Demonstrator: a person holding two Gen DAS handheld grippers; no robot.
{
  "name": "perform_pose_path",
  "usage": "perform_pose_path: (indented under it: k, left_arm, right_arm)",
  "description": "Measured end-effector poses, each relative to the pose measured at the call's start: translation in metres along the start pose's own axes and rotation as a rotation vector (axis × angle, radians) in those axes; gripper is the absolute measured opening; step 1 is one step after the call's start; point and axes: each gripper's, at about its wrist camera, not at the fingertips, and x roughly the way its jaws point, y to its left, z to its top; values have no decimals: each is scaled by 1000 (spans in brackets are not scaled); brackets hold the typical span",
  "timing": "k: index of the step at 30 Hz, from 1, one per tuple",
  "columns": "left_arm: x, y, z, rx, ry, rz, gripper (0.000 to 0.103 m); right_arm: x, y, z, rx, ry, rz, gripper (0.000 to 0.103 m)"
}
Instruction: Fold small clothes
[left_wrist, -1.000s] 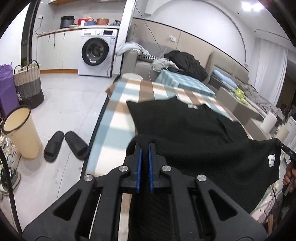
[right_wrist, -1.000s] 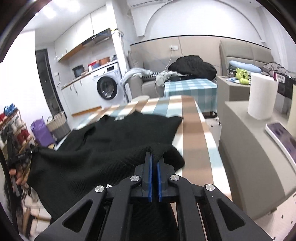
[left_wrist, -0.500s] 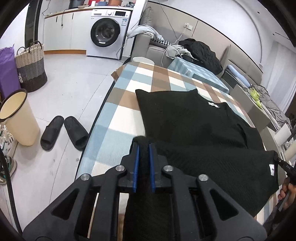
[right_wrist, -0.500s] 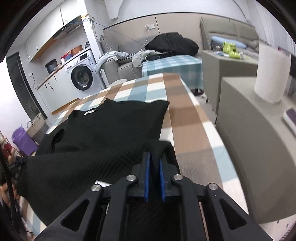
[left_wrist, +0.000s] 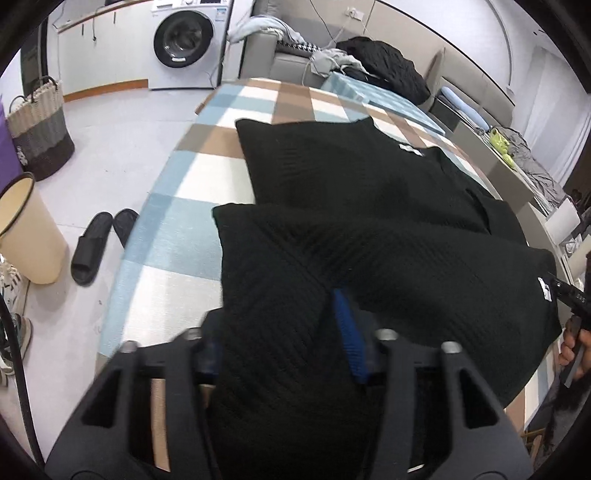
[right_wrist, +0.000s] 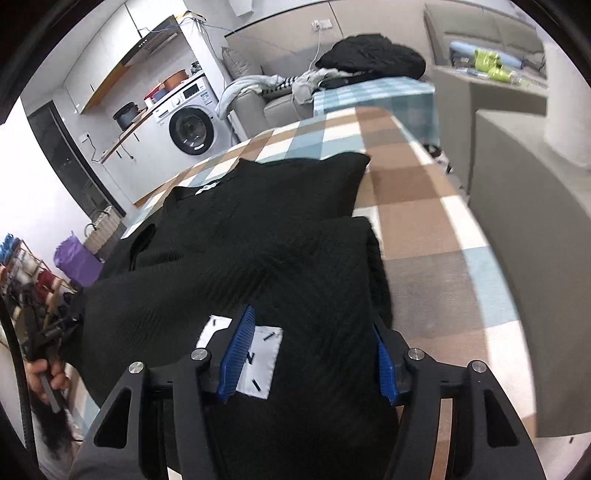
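Black ribbed knit top (left_wrist: 354, 192) lies on the checked worktop (left_wrist: 207, 173), its near part folded over the far part, white neck label (left_wrist: 410, 149) at the far edge, white stitched tag (right_wrist: 258, 360) on the near corner. Left gripper (left_wrist: 280, 343) points steeply down, fingers (left_wrist: 349, 332) apart, just been opening, fabric draped loose between them. Right gripper (right_wrist: 314, 354) likewise angled down, fingers (right_wrist: 238, 350) wide apart, just been opening, cloth lying slack between, not pinched.

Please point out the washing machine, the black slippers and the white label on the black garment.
washing machine (left_wrist: 183, 40), left wrist view, round door.
black slippers (left_wrist: 90, 246), left wrist view, nearer slipper.
white label (right_wrist: 260, 363), right wrist view, patch centre.
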Motion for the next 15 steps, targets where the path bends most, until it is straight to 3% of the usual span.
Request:
perform_pose_path:
  k: [2,5,8,15]
  left_arm:
    - [1,-4,-1,19,2,-5,29]
    - [0,-9,-4,53,-4,3,25]
    - [-3,-12,-8,70,-5,6,24]
    - [-16,-13,-21,104,-10,10,24]
  right_arm:
    - [6,3,0,-18,12,-6,41]
    - [8,10,-4,-60,15,-46,33]
    - [5,15,-10,-86,19,-53,27]
    - [-6,22,-24,-124,38,-72,27]
